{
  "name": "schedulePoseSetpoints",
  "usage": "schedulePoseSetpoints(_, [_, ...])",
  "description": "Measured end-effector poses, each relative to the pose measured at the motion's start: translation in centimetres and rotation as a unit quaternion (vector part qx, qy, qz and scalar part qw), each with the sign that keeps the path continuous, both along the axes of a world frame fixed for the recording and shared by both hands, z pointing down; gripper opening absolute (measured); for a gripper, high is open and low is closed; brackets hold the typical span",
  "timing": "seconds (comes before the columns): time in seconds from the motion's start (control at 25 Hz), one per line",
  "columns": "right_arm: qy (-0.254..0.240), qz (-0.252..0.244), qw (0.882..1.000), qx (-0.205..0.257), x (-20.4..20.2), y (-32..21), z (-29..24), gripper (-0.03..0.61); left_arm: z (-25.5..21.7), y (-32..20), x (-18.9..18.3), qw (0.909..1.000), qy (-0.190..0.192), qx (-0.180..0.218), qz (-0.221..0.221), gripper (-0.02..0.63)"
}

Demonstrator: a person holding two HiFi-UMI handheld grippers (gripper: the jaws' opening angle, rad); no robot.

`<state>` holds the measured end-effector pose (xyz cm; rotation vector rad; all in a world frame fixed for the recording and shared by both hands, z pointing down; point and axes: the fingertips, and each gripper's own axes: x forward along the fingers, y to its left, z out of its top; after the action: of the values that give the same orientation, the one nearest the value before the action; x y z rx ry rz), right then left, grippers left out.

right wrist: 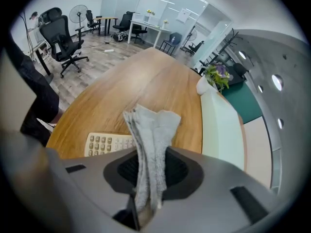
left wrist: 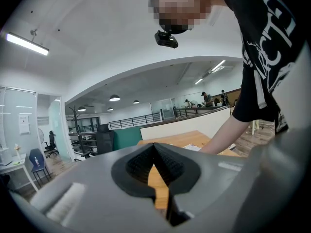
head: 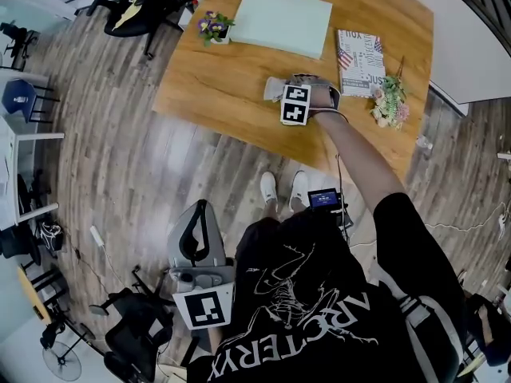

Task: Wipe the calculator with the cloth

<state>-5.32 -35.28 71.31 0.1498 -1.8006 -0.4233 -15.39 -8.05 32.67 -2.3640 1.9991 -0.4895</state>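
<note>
My right gripper (head: 286, 92) reaches over the wooden table (head: 223, 86) and is shut on a grey cloth (head: 272, 88). In the right gripper view the cloth (right wrist: 153, 125) sticks up in folds from between the jaws of that gripper (right wrist: 150, 155). A beige calculator (right wrist: 108, 143) lies flat on the wood just under and left of the cloth. I cannot make out the calculator in the head view. My left gripper (head: 200, 208) hangs low beside the person's left side, away from the table. It (left wrist: 155, 152) is shut on nothing and points up into the room.
A mint-green mat (head: 281, 21) lies at the table's far side, with a small flower pot (head: 214, 26) to its left. A printed booklet (head: 361, 62) and a bunch of flowers (head: 390, 102) lie right of my right gripper. Office chairs (head: 144, 6) stand beyond the table.
</note>
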Motion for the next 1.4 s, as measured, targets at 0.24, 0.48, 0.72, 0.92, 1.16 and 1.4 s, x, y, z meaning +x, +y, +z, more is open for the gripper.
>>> schedulePoseSetpoints(0.24, [0.007, -0.008, 1.000, -0.011, -0.1, 1.2, 0.0, 0.094, -0.5, -0.1, 0.3, 0.9999, -0.003, 0.004, 0.010, 0.009])
schedulePoseSetpoints(0.48, [0.009, -0.021, 1.000, -0.019, -0.2, 2.9, 0.0, 0.094, -0.6, -0.3, 0.2, 0.9999, -0.001, 0.009, 0.012, 0.009])
schedulePoseSetpoints(0.72, [0.011, -0.037, 0.999, -0.025, -0.3, 5.7, 0.0, 0.094, -0.5, -0.4, 0.0, 0.9998, 0.004, 0.011, 0.014, 0.009])
schedulePoseSetpoints(0.92, [0.007, -0.042, 0.998, -0.036, -0.1, 8.5, 0.2, 0.094, -0.5, -1.0, 0.1, 0.9995, 0.011, 0.018, 0.023, 0.009])
schedulePoseSetpoints(1.16, [0.005, -0.044, 0.998, -0.045, 0.3, 11.1, 0.3, 0.094, -0.7, -1.7, 1.1, 0.9988, 0.017, 0.023, 0.040, 0.009])
schedulePoseSetpoints(1.4, [0.005, -0.047, 0.997, -0.062, 0.5, 13.6, 0.6, 0.094, -0.9, -1.6, 1.5, 0.9984, 0.021, 0.025, 0.046, 0.009])
